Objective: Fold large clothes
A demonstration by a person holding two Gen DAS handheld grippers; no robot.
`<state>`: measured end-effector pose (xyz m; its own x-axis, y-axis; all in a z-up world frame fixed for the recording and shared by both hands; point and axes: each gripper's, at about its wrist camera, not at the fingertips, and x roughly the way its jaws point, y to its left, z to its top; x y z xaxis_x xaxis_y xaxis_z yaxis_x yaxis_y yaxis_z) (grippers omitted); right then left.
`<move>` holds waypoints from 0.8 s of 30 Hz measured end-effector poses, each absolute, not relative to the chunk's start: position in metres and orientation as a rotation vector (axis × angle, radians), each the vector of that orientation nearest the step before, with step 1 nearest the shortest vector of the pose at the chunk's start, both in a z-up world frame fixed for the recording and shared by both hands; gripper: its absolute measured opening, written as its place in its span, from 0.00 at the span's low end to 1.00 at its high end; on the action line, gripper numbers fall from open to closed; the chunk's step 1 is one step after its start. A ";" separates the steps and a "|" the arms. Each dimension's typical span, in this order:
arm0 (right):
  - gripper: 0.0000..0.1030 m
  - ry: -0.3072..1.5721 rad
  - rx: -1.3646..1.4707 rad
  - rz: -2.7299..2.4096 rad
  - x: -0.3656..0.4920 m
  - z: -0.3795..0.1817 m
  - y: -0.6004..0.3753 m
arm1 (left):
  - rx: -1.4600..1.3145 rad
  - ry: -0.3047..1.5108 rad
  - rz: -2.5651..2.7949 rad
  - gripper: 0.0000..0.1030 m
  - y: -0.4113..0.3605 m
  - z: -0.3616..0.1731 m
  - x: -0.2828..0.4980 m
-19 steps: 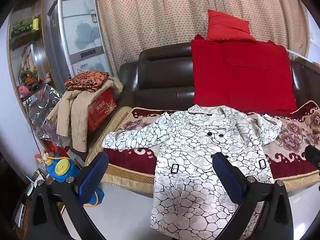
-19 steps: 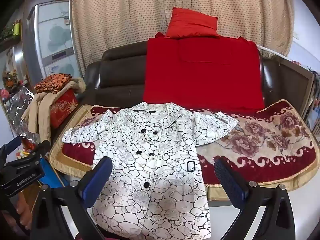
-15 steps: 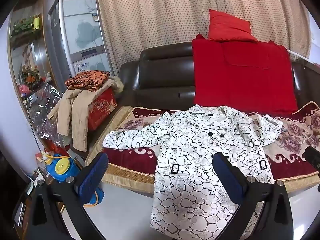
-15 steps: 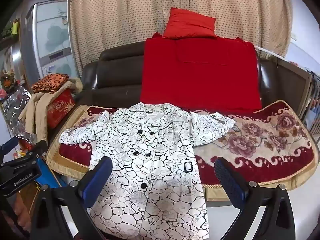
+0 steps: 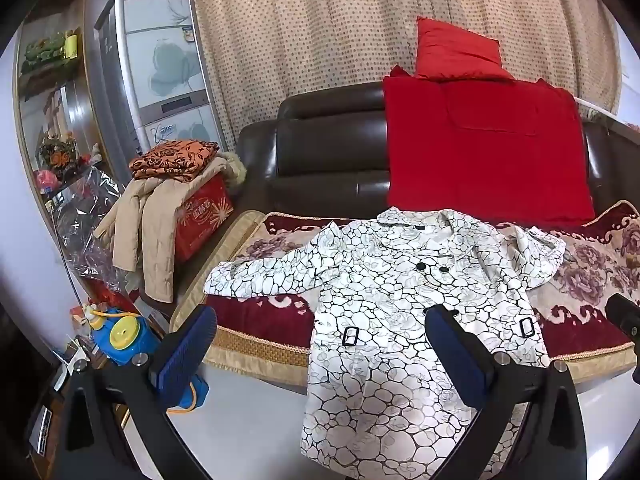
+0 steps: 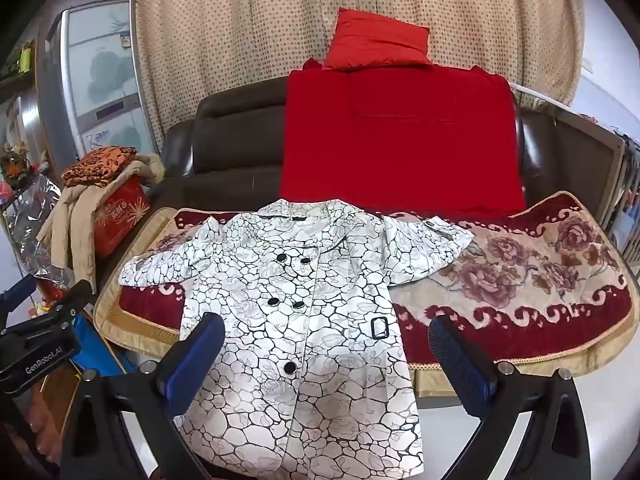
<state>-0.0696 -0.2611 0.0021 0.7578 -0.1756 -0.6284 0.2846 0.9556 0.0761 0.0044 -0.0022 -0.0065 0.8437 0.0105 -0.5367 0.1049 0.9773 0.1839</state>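
A white coat (image 5: 404, 304) with a black cracked-stone print lies face up on the sofa (image 5: 320, 152), in the lower centre of both views. Its collar sits near the sofa back and its hem hangs over the front edge of the seat toward the floor. One sleeve stretches out to the left of the frame; the other is bent short on the right side. Black buttons run down its front, and a black buckle shows at each side of the waist in the left wrist view.

Under the coat is a floral seat cover (image 6: 520, 280) in dark red and beige. A red blanket (image 6: 400, 136) drapes the sofa back behind it, with a red cushion (image 6: 378, 40) on top, in the upper centre.

The left hand-held gripper (image 5: 320, 350) hangs in front of the coat with its blue-padded fingers spread wide, gripping nothing. The right hand-held gripper (image 6: 326, 360) is likewise spread wide and empty, with the coat's lower front showing between its fingers. Neither touches the fabric.

At the left of the frame a beige jacket (image 5: 148, 232) droops over a red box (image 5: 204, 216), with a folded orange cloth (image 5: 176, 158) on top. Below them sits a blue and yellow toy (image 5: 120, 332) on the floor.
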 end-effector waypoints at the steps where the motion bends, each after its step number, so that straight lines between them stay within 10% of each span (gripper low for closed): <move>1: 1.00 0.668 0.174 -0.252 -0.069 0.001 -0.260 | 0.210 0.567 -0.049 1.00 -0.002 -0.006 0.005; 24: 1.00 0.702 0.207 -0.246 -0.059 -0.008 -0.265 | 0.223 0.597 -0.053 1.00 -0.003 -0.015 0.016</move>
